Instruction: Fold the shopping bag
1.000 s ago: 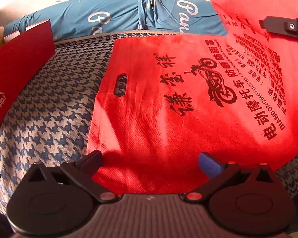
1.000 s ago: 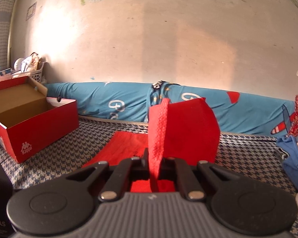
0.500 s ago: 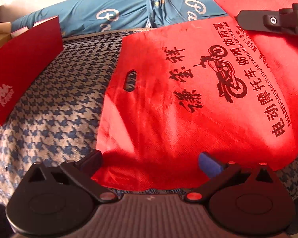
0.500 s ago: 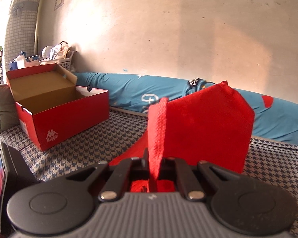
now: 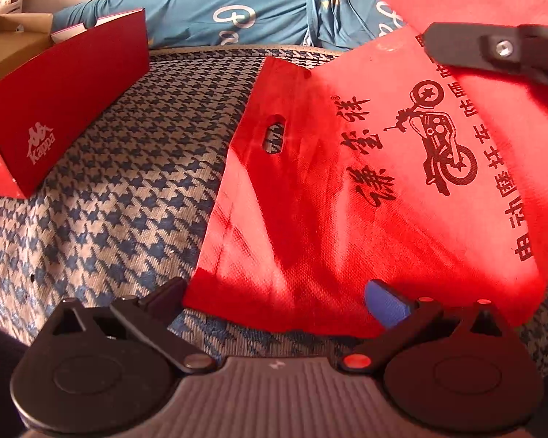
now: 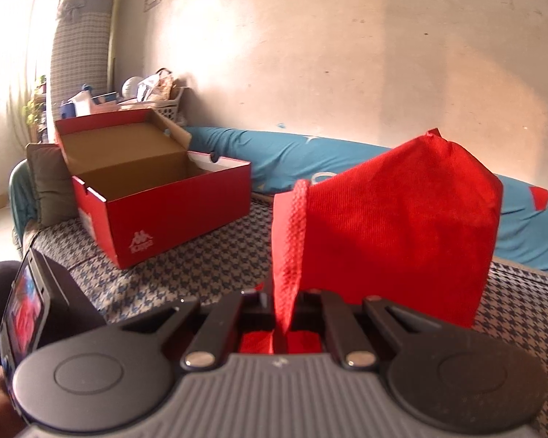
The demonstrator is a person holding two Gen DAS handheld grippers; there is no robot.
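A red shopping bag (image 5: 347, 197) with black print and a cut-out handle lies on the houndstooth bed cover (image 5: 109, 197). Its right part is lifted and curls over to the left. My left gripper (image 5: 274, 295) is open and empty, hovering at the bag's near edge. My right gripper (image 6: 285, 299) is shut on the bag's edge (image 6: 286, 241) and holds it up, so the lifted flap (image 6: 402, 226) hangs in front of it. The right gripper also shows in the left wrist view (image 5: 493, 49), above the bag's far right.
An open red Kappa shoe box (image 6: 157, 189) stands on the bed at the left, also in the left wrist view (image 5: 54, 98). A blue rolled quilt (image 5: 237, 11) lies along the wall. A basket of clutter (image 6: 153, 91) sits behind the box.
My right gripper has carried the lifted flap leftward over the bag. The left gripper has drawn back slightly and shifted left, staying open.
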